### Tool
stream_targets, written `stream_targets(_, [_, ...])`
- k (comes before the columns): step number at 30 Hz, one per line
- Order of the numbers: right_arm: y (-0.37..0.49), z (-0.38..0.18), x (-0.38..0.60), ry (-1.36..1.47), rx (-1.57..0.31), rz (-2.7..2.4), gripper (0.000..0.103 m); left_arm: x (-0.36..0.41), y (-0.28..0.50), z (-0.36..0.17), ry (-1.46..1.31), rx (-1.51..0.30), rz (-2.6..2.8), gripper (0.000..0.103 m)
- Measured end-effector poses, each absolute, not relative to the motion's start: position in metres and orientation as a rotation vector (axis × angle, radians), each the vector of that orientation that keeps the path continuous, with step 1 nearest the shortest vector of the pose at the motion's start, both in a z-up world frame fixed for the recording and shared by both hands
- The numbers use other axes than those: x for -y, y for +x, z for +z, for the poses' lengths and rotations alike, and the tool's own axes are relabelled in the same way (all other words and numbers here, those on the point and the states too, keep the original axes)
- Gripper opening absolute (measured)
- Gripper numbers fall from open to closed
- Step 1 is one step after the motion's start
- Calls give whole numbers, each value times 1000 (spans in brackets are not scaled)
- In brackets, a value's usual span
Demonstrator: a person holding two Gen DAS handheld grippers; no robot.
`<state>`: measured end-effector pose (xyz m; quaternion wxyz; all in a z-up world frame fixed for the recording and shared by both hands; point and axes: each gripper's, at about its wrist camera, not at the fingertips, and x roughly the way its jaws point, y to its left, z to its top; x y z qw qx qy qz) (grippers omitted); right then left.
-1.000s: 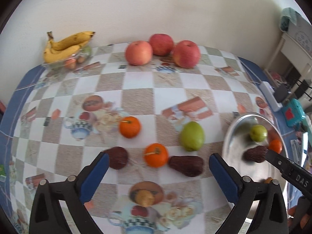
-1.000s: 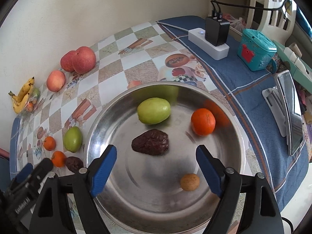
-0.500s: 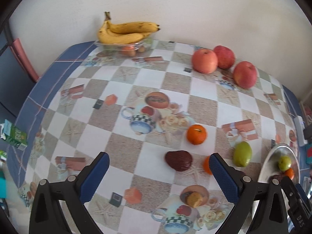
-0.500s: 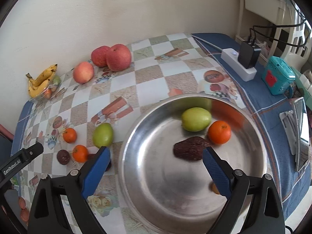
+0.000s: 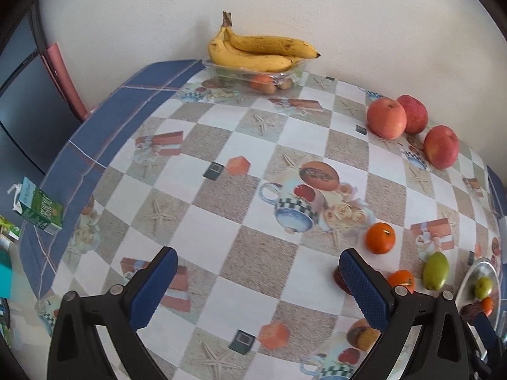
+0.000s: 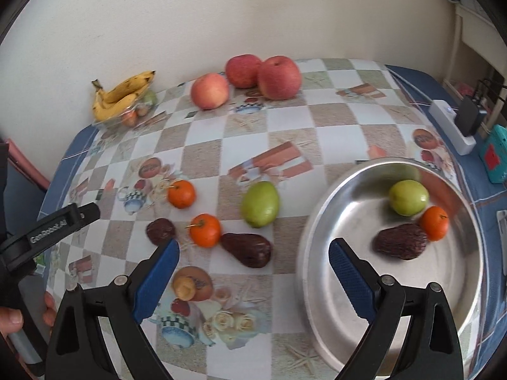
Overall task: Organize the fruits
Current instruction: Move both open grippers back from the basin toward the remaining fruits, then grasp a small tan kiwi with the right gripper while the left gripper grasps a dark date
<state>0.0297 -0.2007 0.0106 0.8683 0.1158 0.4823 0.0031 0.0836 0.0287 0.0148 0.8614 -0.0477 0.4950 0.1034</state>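
Now both grippers' jaws wide, nothing held.

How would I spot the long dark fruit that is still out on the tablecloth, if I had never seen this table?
Start at the big metal bowl on the checked tablecloth. Just left of its rim, below a green pear-like fruit, lies the long dark fruit. It is brown-red and pear-shaped, beside an orange, while the other dark fruit on the cloth is small and round.

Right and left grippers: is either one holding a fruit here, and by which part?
Nothing is held. The right gripper and the left gripper both stand open over the tablecloth with no fruit between their pads.
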Motion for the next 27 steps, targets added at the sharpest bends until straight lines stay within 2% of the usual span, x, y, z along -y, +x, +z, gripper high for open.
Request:
stream_targets(8, [36, 0, 174, 215, -1054, 73, 96, -29, 79, 9, -99, -1006, 143, 103])
stream_targets(22, [41, -34, 148, 172, -1194, 144, 95, -18, 81, -39, -67, -1244, 66, 103])
stream_targets(27, [41, -43, 137, 142, -1230, 158, 95, -22, 80, -47, -109, -1279, 64, 103])
